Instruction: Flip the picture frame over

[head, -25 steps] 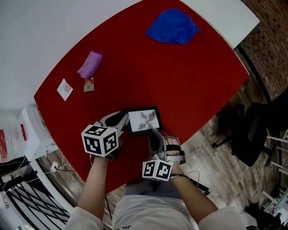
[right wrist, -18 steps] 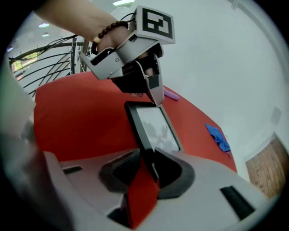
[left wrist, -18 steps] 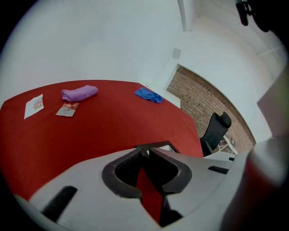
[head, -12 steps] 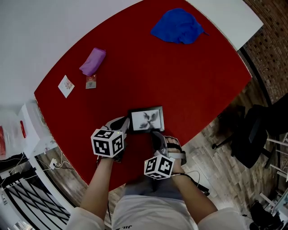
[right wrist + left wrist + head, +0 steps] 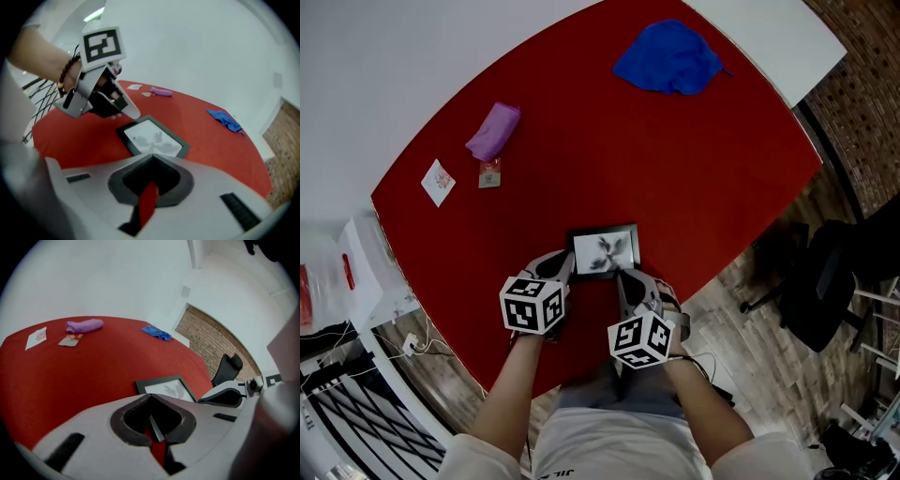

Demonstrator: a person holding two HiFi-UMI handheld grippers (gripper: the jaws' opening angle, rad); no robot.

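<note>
Head view, round red table [image 5: 675, 169] fills the upper and middle frame. A black-rimmed picture frame [image 5: 605, 251] lies flat at lower centre, picture side up, not yet flipped. At its left edge sits the left gripper [image 5: 568, 264], jaws just closed on nothing. At its lower edge sits the right gripper [image 5: 624, 276], jaws together and empty. Risk: closed tips only nudge, so the frame may skid instead of tipping.

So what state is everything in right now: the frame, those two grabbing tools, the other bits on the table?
picture frame: flat on the red table, picture side up, not yet flipped.
left gripper: jaws just closed, now shut, nothing between them.
right gripper: jaws shut, empty.
blue cloth: crumpled at the far end.
purple roll: lying on its side.
</note>
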